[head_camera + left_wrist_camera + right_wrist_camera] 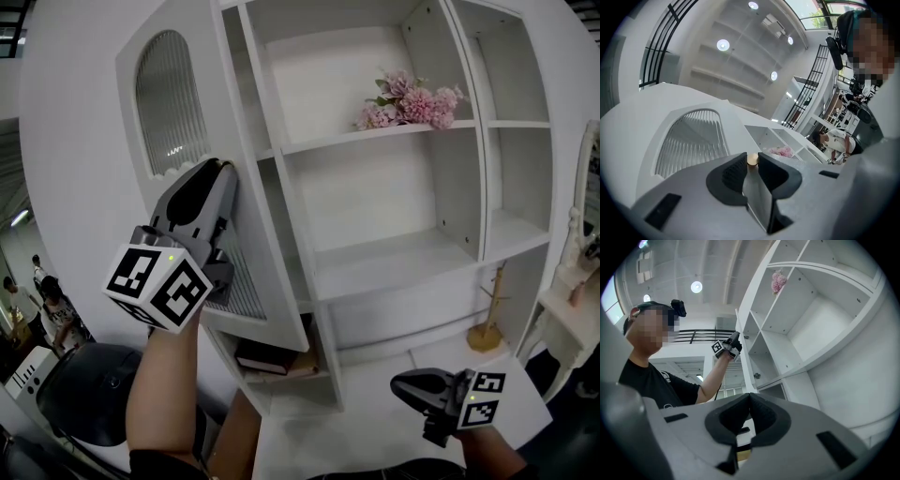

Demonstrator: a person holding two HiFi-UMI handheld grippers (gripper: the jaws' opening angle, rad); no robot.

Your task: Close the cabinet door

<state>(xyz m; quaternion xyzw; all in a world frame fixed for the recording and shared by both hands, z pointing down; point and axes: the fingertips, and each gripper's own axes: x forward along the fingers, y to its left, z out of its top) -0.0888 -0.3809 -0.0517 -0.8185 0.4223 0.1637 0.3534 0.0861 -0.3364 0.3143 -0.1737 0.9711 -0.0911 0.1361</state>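
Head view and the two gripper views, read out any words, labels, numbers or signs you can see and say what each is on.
No text can be read in any view.
Left gripper marker cube: black square patterns, no letters.
Right gripper marker cube: the same.
White box at the head view's lower left: dark marks, too small to read.
Stacked books: nothing legible.
Cabinet door: blank.

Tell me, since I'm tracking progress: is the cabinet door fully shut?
No, the cabinet door stands swung open, exposing the shelves inside.
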